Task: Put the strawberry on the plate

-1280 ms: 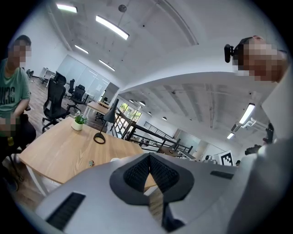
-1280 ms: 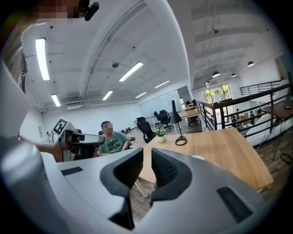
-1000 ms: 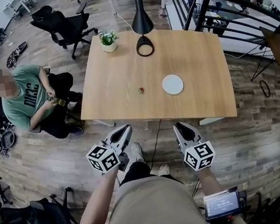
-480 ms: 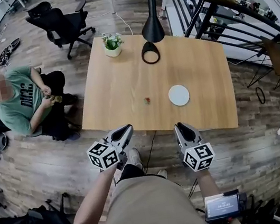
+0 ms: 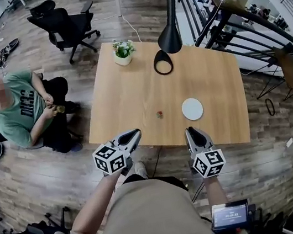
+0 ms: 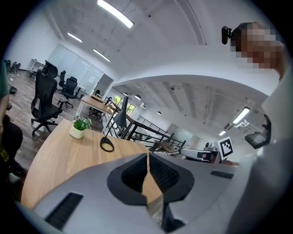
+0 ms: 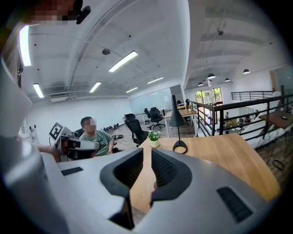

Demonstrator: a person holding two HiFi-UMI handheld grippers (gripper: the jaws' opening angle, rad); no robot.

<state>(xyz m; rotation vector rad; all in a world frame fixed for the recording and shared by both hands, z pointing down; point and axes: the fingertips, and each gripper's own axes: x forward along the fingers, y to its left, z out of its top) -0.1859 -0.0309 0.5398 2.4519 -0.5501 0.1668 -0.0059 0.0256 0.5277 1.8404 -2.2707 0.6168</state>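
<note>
A small red strawberry (image 5: 159, 114) lies on the wooden table (image 5: 127, 103), toward its near edge. A round white plate (image 5: 192, 109) sits just to the right of it, empty. My left gripper (image 5: 133, 137) hovers at the table's near edge, left of the strawberry, jaws shut and holding nothing. My right gripper (image 5: 192, 132) is at the same edge, below the plate, also shut and empty. In the left gripper view the gripper (image 6: 147, 155) points across the tabletop; the right gripper (image 7: 147, 151) does likewise. Neither gripper view shows the plate.
A black lamp (image 5: 168, 31) with a ring base (image 5: 163, 63) and a potted plant (image 5: 122, 50) stand at the table's far side. A seated person in a green shirt (image 5: 16, 111) is to the left, an office chair (image 5: 65, 24) behind, a black railing (image 5: 243, 29) to the right.
The table has come closer in the head view. Both grippers have moved forward from over the floor to the table's near edge, jaws still shut.
</note>
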